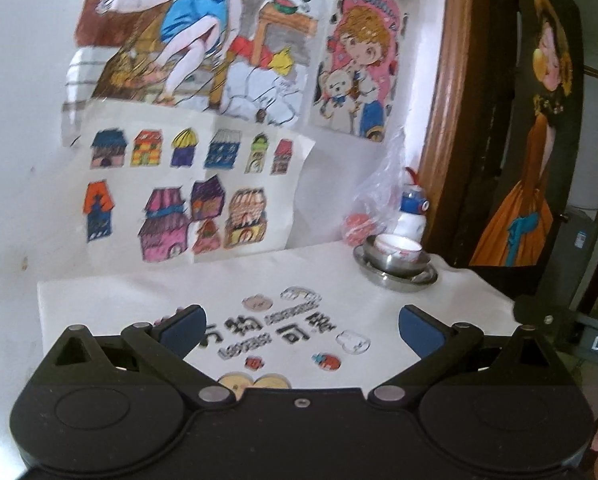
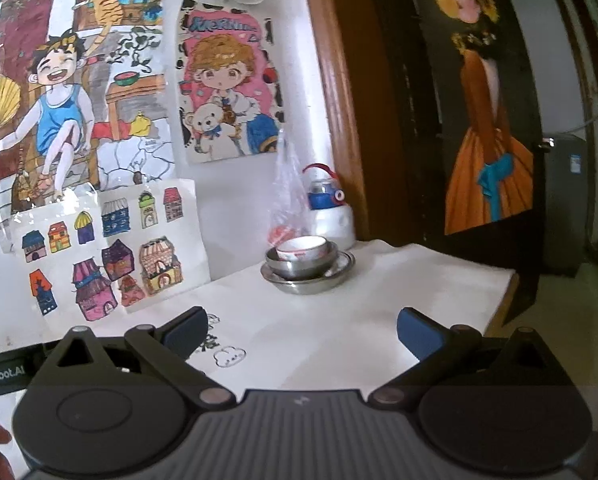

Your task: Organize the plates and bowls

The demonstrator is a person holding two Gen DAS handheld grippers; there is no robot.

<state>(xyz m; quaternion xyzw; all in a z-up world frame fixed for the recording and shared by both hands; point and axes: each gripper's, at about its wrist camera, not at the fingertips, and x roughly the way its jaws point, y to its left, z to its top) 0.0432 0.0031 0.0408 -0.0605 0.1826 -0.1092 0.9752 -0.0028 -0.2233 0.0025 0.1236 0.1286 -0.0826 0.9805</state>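
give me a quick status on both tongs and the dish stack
Left tongs open, empty. Right tongs open, empty, short of the stack. White bowl nested in steel bowl on steel plate, far corner of table. Plastic bag and bottle close behind.

This is a family home, likely a child's corner: hand-coloured children's drawings on paper (image 2: 79, 92) are taped to the white wall, a white cloth with cartoon prints (image 1: 283, 332) covers the desk, and a brown wooden door frame (image 2: 335, 80) adjoins a painted portrait of a woman in an orange dress (image 2: 487, 112).
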